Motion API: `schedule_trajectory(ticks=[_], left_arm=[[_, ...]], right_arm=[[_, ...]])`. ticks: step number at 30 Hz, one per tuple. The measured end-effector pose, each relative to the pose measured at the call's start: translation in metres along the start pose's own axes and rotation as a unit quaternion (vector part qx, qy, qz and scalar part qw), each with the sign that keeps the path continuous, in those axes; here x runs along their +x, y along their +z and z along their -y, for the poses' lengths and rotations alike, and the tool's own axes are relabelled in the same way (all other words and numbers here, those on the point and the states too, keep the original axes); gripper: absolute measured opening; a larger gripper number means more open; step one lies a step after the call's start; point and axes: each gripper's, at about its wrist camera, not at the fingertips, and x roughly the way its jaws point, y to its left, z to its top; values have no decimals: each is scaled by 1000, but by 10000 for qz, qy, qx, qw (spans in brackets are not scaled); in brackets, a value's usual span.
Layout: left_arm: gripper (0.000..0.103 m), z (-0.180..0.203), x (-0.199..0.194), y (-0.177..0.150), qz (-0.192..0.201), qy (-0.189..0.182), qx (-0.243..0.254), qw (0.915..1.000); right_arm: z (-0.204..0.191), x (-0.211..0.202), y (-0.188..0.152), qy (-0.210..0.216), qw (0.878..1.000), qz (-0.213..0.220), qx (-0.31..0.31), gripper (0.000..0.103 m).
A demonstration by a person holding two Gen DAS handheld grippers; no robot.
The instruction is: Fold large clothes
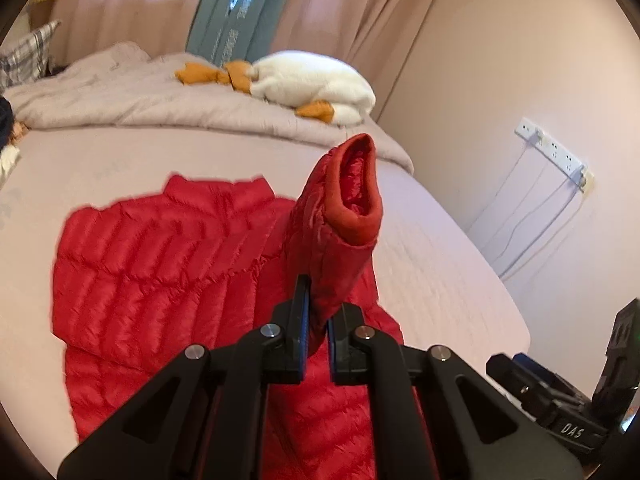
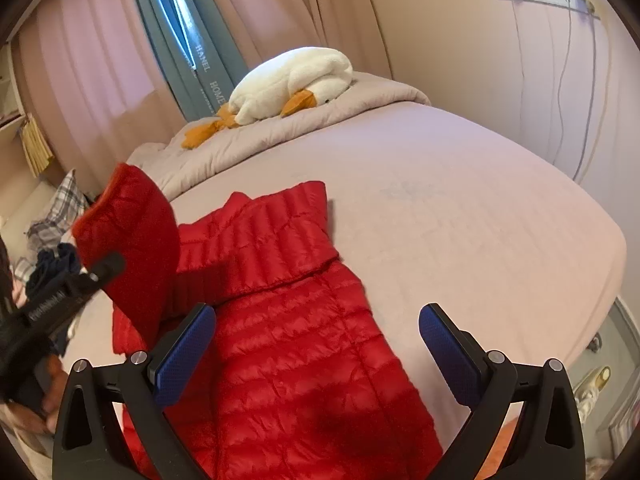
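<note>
A red quilted down jacket (image 1: 160,264) lies flat on the bed, collar toward the far side; it also shows in the right wrist view (image 2: 296,320). My left gripper (image 1: 318,320) is shut on one sleeve (image 1: 340,220) and holds it up off the bed, its open cuff pointing upward. The right wrist view shows that raised sleeve (image 2: 136,240) at the left with the left gripper (image 2: 100,270) clamped on it. My right gripper (image 2: 316,344) is open and empty, hovering above the jacket's lower body.
The bed (image 2: 460,220) has a pale pink sheet and a bunched duvet (image 1: 140,96) at the far end. A white plush goose (image 2: 292,80) lies on the duvet. A power strip with cables (image 1: 556,152) hangs on the right wall. Curtains hang behind the bed.
</note>
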Motion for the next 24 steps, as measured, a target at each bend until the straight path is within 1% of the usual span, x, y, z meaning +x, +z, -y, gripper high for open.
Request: schedule_trajectory(ticks=[6, 12, 17, 24], left_arm=[[7, 8, 27, -18, -387, 14, 83, 9992], [8, 6, 50, -32, -767, -29, -6, 9971], [8, 1, 72, -48, -1210, -83, -80, 9926], [8, 0, 91, -64, -1578, -48, -196, 9873]], right_arm=[[0, 1, -1, -7, 10000, -26, 27, 101], [4, 0, -2, -25, 10000, -52, 65, 101], [7, 1, -4, -51, 9999, -103, 116, 101], [11, 2, -6, -101, 9997, -157, 146, 101]])
